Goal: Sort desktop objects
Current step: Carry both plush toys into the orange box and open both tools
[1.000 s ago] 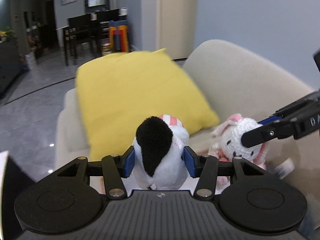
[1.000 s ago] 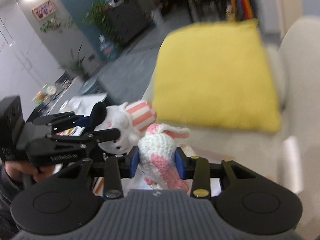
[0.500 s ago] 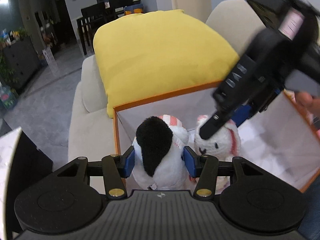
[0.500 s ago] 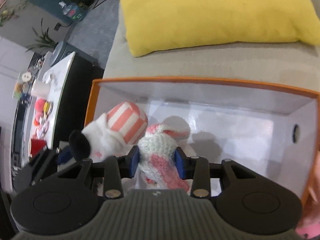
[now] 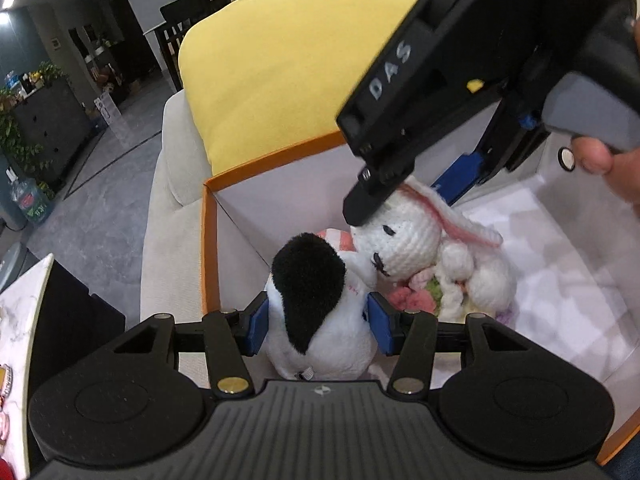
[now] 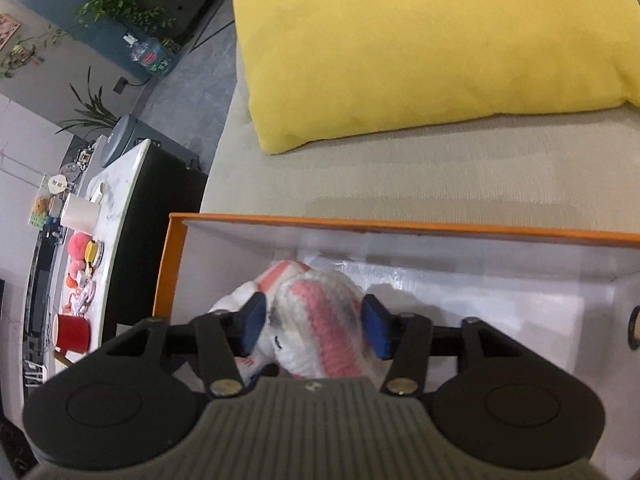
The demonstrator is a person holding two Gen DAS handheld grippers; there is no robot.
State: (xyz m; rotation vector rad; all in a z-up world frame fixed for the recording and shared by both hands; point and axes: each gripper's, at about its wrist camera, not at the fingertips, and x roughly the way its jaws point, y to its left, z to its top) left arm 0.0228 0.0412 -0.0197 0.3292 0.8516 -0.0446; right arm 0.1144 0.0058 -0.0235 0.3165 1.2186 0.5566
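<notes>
An orange box [image 5: 208, 240] with a white inside stands on the sofa. My left gripper [image 5: 318, 322] is down inside it at the left wall, shut on a white plush dog [image 5: 316, 280] with a black ear and a striped pink hat. Beside the dog a white and pink crochet rabbit [image 5: 412, 236] lies on the box floor. My right gripper [image 6: 316, 322] hangs over the rabbit [image 6: 316, 300] with its jaws opening. The rabbit's head is between the blue pads [image 6: 376, 326], and a gap shows on the right side. The dog's hat [image 6: 280, 272] peeks out behind the rabbit.
A yellow cushion [image 6: 420, 40] lies on the beige sofa [image 6: 440, 176] just beyond the box. To the left stands a marble-topped side table [image 6: 124, 184] with a red mug [image 6: 72, 334] and small items. A person's thumb [image 5: 596, 156] rests on the right gripper's handle.
Both grippers have come down from above the sofa into the orange box. The right jaws, earlier clamped on the rabbit, have spread apart. The left still grips the dog.
</notes>
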